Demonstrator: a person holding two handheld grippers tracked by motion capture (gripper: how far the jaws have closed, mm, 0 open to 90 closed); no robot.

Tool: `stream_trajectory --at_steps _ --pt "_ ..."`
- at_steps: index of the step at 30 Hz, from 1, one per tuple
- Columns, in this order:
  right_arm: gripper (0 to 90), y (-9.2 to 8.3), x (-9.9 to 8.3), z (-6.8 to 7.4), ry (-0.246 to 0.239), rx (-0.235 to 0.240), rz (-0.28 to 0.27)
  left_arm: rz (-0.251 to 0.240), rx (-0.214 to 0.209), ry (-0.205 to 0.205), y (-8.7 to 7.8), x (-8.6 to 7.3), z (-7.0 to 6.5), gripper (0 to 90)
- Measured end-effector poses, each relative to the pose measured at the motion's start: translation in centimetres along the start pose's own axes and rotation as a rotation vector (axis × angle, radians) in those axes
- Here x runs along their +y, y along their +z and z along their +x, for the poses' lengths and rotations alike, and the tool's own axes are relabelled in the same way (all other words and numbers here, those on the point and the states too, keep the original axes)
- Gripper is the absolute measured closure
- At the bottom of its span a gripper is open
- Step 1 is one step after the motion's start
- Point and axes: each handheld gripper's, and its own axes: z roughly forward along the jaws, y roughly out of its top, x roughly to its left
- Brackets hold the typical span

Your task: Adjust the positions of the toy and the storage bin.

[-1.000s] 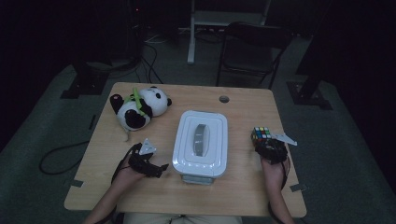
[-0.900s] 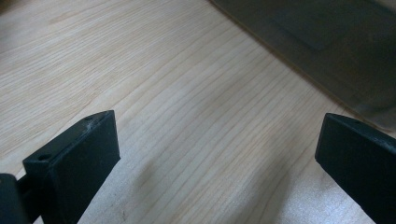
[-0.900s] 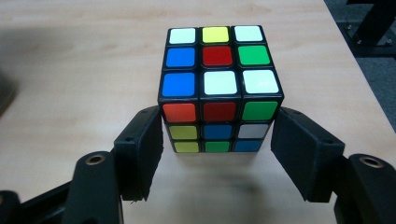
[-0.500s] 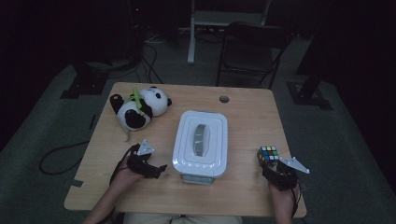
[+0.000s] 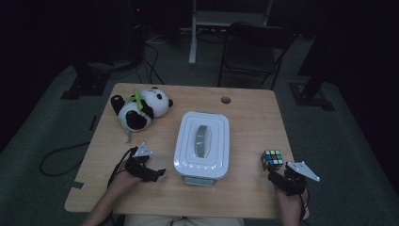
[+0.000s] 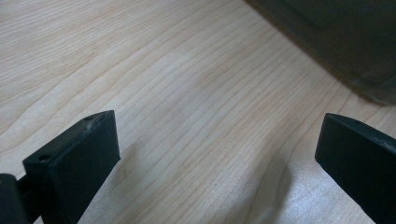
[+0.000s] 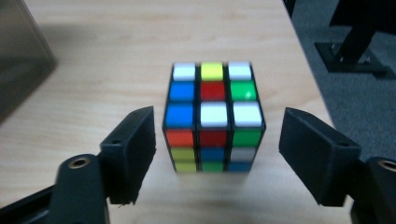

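While the Rubik's cube stands on the bench near its right front corner, the right hand-held gripper sits just behind it on the person's side, jaws spread and pads clear of the cube's sides. Those jaws have just been opening, with the cube between them but released. Being a cube, it has no long axis; in the right gripper view it rests flat, one face up and one face square to the gripper, its edges roughly parallel to the bench edge. A white lidded storage box with a grey handle lies in the middle of the bench, between the two grippers. The left hand-held gripper rests just left of the box, jaws wide apart over bare wood. A plush panda lies at the far left.
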Motion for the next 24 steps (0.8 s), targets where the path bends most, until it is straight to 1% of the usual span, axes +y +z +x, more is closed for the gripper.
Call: stream_trajectory --at_steps 2,3,5,7,8,9,10,11,12,15,16,17,18,19,20,22,23,24 --pt "24.9 -0.1 0.6 0.1 -0.006 0.026 -0.016 0.008 -0.009 0.008 -0.1 0.0 0.0 0.5" --pt "24.5 -0.1 0.9 0.3 -0.011 0.038 -0.022 0.017 -0.009 0.006 -0.1 0.0 0.0 0.5" --pt "21.6 0.1 1.4 0.9 -0.024 0.069 -0.03 0.021 -0.009 0.007 -0.2 0.0 0.1 0.5" --pt "20.7 0.5 1.7 1.6 -0.07 0.078 -0.035 0.023 0.002 0.012 -0.2 0.0 0.1 0.5" --pt "20.6 0.6 1.8 1.9 -0.079 0.083 -0.038 0.023 0.007 0.011 -0.2 0.0 0.1 0.5" --pt "20.1 0.8 1.9 2.3 -0.084 0.113 -0.041 0.026 0.008 0.011 -0.2 0.0 0.1 0.4" --pt "19.3 1.0 2.0 2.8 -0.089 0.129 -0.043 0.029 0.014 0.015 -0.3 0.0 0.1 0.4" --pt "19.3 1.1 2.1 3.2 -0.105 0.141 -0.046 0.03 0.019 0.02 -0.4 0.0 0.1 0.5" --pt "18.7 1.3 2.2 3.7 -0.12 0.159 -0.042 0.027 0.016 0.019 -0.5 0.0 0.2 0.5" --pt "17.4 1.9 2.3 4.8 -0.158 0.199 -0.031 0.017 0.027 0.005 -1.0 0.0 0.6 0.5" --pt "16.6 2.2 2.1 5.2 -0.17 0.207 -0.026 0.013 0.032 -0.001 -1.1 0.0 0.7 0.5" --pt "13.7 2.5 2.0 5.3 -0.175 0.213 -0.019 0.009 0.035 -0.004 -1.3 0.0 0.9 0.5" --pt "11.3 2.9 1.8 5.5 -0.175 0.233 0.001 0.006 0.038 -0.001 -1.5 0.0 1.1 0.5" --pt "11.3 3.2 1.6 5.7 -0.177 0.254 0.015 -0.001 0.045 -0.005 -1.7 0.0 1.2 0.5" --pt "11.3 3.5 1.3 5.8 -0.188 0.264 0.029 -0.005 0.046 -0.004 -1.9 0.0 1.4 0.5" --pt "11.3 4.0 0.9 6.0 -0.207 0.256 0.059 -0.013 0.052 -0.02 -2.2 0.1 1.8 0.5" --pt "11.3 4.2 0.8 6.1 -0.225 0.248 0.067 -0.016 0.057 -0.027 -2.5 0.1 2.1 0.5" --pt "11.7 4.4 0.5 6.2 -0.242 0.251 0.068 -0.019 0.065 -0.027 -2.7 0.2 2.4 0.5"
